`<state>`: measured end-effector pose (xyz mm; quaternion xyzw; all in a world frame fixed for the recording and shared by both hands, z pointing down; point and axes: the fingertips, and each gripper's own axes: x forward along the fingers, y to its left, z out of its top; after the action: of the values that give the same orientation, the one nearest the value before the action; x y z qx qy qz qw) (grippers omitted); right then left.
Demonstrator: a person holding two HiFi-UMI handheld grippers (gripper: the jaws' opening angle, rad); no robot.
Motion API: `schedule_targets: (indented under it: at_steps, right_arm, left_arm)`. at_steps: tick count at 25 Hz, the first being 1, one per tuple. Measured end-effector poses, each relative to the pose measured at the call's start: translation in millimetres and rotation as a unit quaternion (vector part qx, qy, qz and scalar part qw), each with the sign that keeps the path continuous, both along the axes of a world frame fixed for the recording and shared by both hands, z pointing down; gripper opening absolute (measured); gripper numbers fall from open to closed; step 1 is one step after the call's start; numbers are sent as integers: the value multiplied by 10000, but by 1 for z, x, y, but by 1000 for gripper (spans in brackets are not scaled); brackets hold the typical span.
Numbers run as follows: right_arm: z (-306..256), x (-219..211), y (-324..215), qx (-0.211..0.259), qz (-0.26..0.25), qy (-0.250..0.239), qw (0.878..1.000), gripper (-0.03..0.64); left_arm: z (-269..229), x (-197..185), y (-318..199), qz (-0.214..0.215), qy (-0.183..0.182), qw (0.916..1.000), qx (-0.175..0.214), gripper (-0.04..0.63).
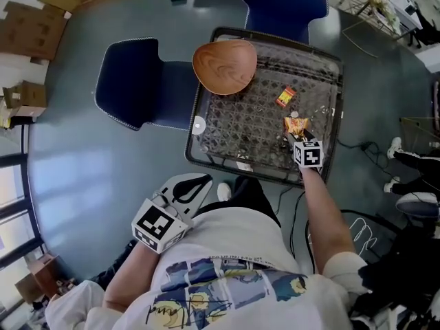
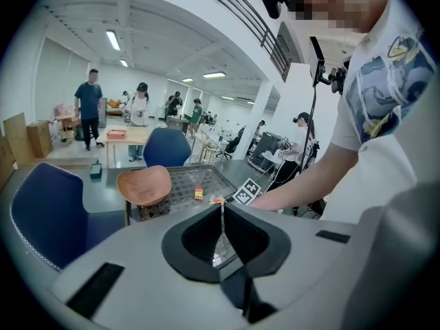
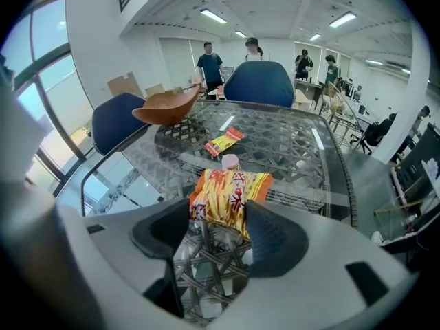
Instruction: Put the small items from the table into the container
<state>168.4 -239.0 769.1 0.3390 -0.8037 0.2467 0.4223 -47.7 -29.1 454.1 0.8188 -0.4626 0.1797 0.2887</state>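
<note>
A wooden bowl (image 1: 224,66) stands at the far left corner of the glass-topped wicker table (image 1: 234,163). A red-yellow packet (image 1: 285,97) lies mid-table, and an orange-yellow packet (image 1: 295,124) lies nearer me. My right gripper (image 1: 297,137) points steeply down at that packet. In the right gripper view the orange-yellow packet (image 3: 230,194) lies with its near end between the wide-apart pads of the right gripper (image 3: 218,213), which is open. A small pink item (image 3: 229,161) sits just beyond it. My left gripper (image 1: 201,181) hangs off the table by my body; its pads (image 2: 221,210) meet, empty.
A blue chair (image 1: 137,81) stands left of the table and another (image 1: 285,2) behind it. A white round disc (image 1: 199,124) lies at the table's left edge. Cardboard boxes (image 1: 31,29) sit on the floor at far left. People stand in the background (image 2: 89,108).
</note>
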Motion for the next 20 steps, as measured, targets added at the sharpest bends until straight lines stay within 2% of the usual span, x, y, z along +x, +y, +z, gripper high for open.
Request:
schedule_targets:
  at_steps: [2,4,11,16,20]
  right_arm:
    - [-3,1,2,-8,-14,4,10000,246]
    - [-7,5,4,11,-28,8,10000,183]
    - [-38,6,16,128,-175,-91,9997,146]
    - [-74,-26,22,283,-574,-316,9974,143]
    - [-103,-69,15,393,-911,-595,9933,143]
  left_arm:
    - [1,0,-2,-17,5,10000,-2,9]
    - [0,2,-4,-11,23,10000,34,9]
    - [-3,6,-10,-16,140,9997,205,9]
    - [-7,4,-10,-105,280,9991,307,9]
    - [-11,-4,-9,-284,353,9983,368,9]
